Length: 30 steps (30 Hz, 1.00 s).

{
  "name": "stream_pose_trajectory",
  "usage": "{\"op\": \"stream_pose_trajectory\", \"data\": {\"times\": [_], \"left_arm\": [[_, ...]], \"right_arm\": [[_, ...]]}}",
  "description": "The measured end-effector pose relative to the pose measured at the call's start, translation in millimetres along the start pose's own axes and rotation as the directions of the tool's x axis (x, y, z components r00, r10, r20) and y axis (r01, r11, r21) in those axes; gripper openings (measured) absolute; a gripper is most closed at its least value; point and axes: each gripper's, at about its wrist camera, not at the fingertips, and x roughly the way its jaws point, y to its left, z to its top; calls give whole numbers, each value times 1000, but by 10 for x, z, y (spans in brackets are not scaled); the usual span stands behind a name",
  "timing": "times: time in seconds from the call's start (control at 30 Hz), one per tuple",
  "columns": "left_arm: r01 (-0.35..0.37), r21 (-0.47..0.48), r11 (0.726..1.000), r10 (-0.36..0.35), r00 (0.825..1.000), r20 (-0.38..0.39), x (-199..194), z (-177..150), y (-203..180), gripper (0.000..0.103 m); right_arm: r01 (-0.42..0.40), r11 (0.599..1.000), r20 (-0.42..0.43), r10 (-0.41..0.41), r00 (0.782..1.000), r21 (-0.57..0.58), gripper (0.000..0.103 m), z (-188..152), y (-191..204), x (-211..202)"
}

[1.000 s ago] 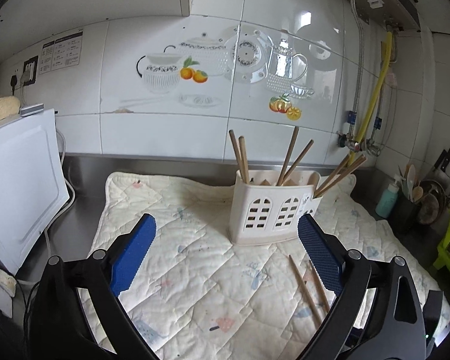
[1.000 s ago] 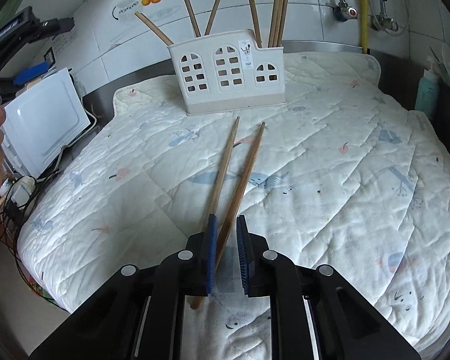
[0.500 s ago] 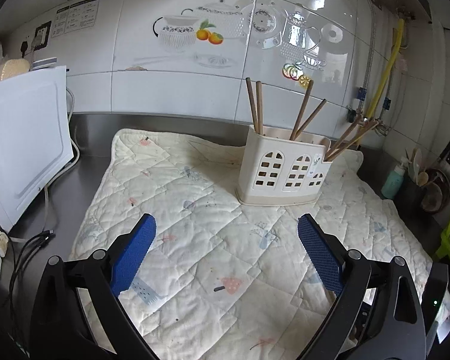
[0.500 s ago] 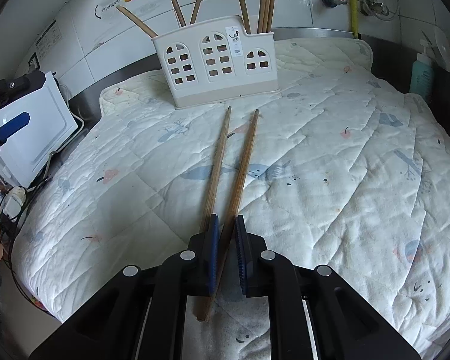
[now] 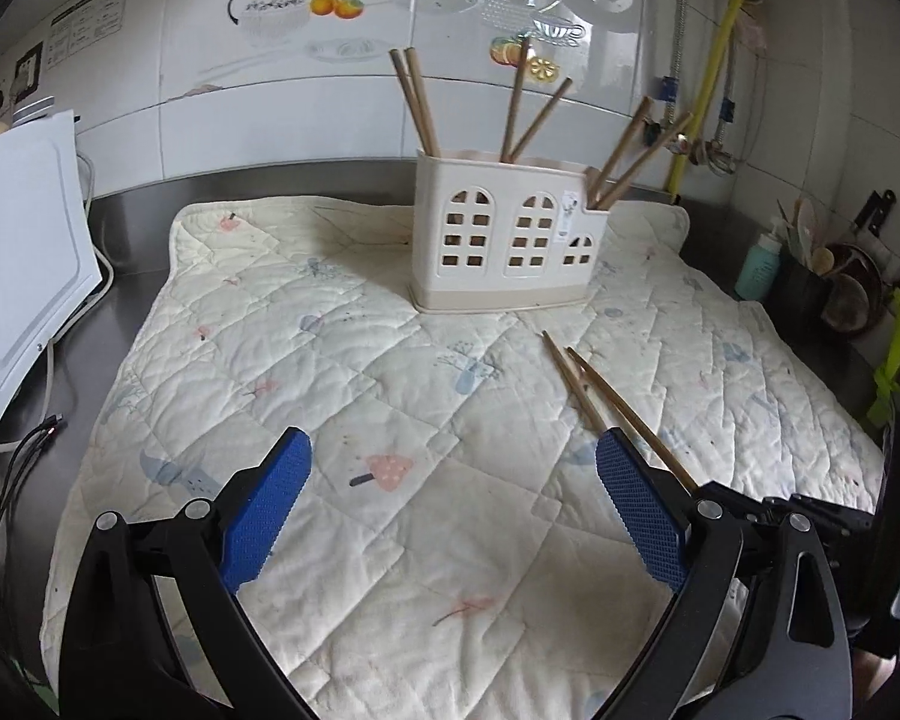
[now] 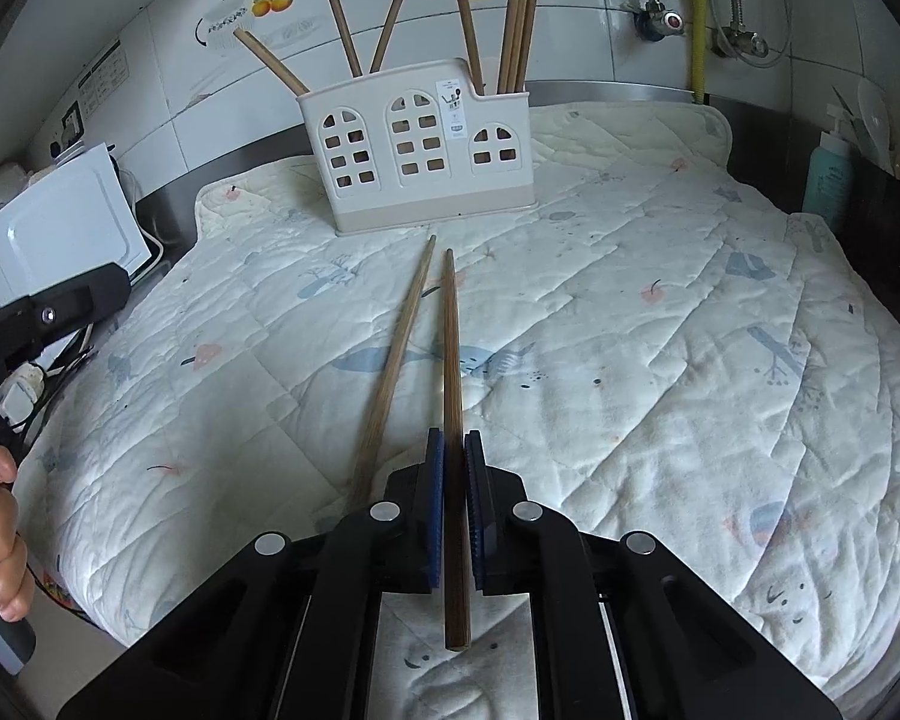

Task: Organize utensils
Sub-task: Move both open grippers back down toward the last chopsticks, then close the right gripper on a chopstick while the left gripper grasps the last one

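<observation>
- On the quilted mat (image 6: 660, 360), the right gripper (image 6: 453, 450) clamps one chopstick (image 6: 450, 360); another chopstick (image 6: 396, 354) lies beside it.
- Left gripper (image 5: 450, 480) hovers, jaws wide, empty.

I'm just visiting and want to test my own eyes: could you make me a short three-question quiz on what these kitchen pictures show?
1. True or false: the right gripper is shut on a chopstick.
2. How many chopsticks are out on the quilted mat: one, two or four?
3. Fill in: the left gripper stands ____, with nothing between its pads.

Key
1. True: its blue pads clamp the right-hand stick.
2. Two; the other chopstick lies loose beside the held one, both pointing toward the white holder.
3. Open.
</observation>
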Motion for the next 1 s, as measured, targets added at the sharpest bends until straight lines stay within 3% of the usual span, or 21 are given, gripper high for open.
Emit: {"op": "stream_pose_trajectory", "data": {"times": [0.33, 0.47, 0.6, 0.93, 1.0], "left_arm": [[66, 2, 998, -65, 996, -58, 136, -262, -471, 88], [70, -24, 997, -72, 994, -87, 247, -385, -657, 70], [72, -50, 996, -78, 989, -129, 410, -471, -758, 45], [91, -59, 994, -99, 984, -147, 596, -490, -947, 25], [78, -62, 995, -87, 984, -154, 637, -502, -952, 25]], "right_arm": [[5, 1000, 52, -5, 999, -1, 6, 7, -288, -236], [8, 1000, 65, -7, 998, -9, 6, 4, -376, -294], [-4, 1000, 70, 4, 998, -12, 6, 7, -457, -330], [-28, 1000, 72, 28, 997, -5, 7, 8, -565, -325], [-32, 999, 75, 32, 997, -5, 7, 12, -576, -338]]}}
